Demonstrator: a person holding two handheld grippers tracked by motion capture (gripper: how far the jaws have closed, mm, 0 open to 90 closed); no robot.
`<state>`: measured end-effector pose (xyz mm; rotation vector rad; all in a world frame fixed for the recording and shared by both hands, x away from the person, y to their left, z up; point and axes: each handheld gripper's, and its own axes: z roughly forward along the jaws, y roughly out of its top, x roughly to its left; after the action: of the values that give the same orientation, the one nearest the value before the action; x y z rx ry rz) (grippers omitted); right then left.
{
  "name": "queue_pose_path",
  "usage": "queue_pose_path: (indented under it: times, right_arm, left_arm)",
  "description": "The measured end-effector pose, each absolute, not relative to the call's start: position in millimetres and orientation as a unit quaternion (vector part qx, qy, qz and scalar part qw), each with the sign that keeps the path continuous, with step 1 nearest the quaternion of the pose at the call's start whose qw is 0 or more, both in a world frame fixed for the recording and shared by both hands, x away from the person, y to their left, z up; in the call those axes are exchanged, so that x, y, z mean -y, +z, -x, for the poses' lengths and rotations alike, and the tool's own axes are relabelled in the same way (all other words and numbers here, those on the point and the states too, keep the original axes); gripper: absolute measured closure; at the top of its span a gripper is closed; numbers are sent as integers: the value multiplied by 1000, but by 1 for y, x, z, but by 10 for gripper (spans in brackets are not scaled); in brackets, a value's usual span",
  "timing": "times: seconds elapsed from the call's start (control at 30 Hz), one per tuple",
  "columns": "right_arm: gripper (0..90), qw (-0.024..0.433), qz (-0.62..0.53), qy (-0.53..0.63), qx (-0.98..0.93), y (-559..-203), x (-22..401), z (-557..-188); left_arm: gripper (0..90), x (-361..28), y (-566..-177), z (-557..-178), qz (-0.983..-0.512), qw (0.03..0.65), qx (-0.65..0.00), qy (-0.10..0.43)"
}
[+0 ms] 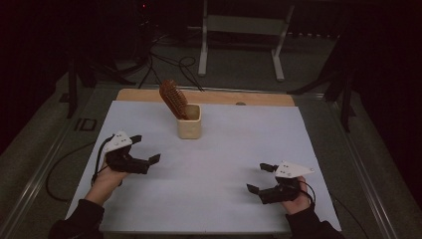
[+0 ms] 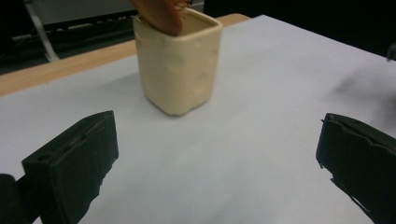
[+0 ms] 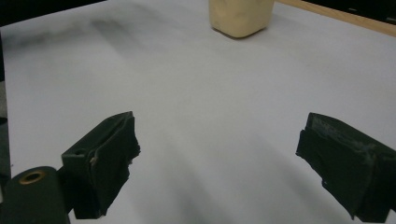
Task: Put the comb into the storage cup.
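A white sheet (image 1: 214, 169) covers the bench (image 1: 209, 96), whose wooden edge shows along the far side. Toward the far middle stands a cream cup (image 1: 189, 121), upright, holding a brown hairbrush (image 1: 173, 98) whose long axis tilts up and to the far left, bristle head uppermost. The left gripper (image 1: 147, 149) rests near left, fingers (image 2: 74, 163) spread wide and holding nothing; the right gripper (image 1: 261, 178) rests near right, fingers (image 3: 100, 161) equally spread, empty. The left gripper view shows dimples on the cup's wall.
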<state>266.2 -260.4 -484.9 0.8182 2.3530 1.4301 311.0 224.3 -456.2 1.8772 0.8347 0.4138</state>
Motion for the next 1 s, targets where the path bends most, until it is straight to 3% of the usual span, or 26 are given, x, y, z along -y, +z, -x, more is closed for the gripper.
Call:
queue_pose_path:
  times: [1.0]
  right_arm:
    - [103, 132, -283, 493, -812, -489, 264, -261]
  left_arm:
    - [0, -260, -506, -244, -772, 498, -362, 158]
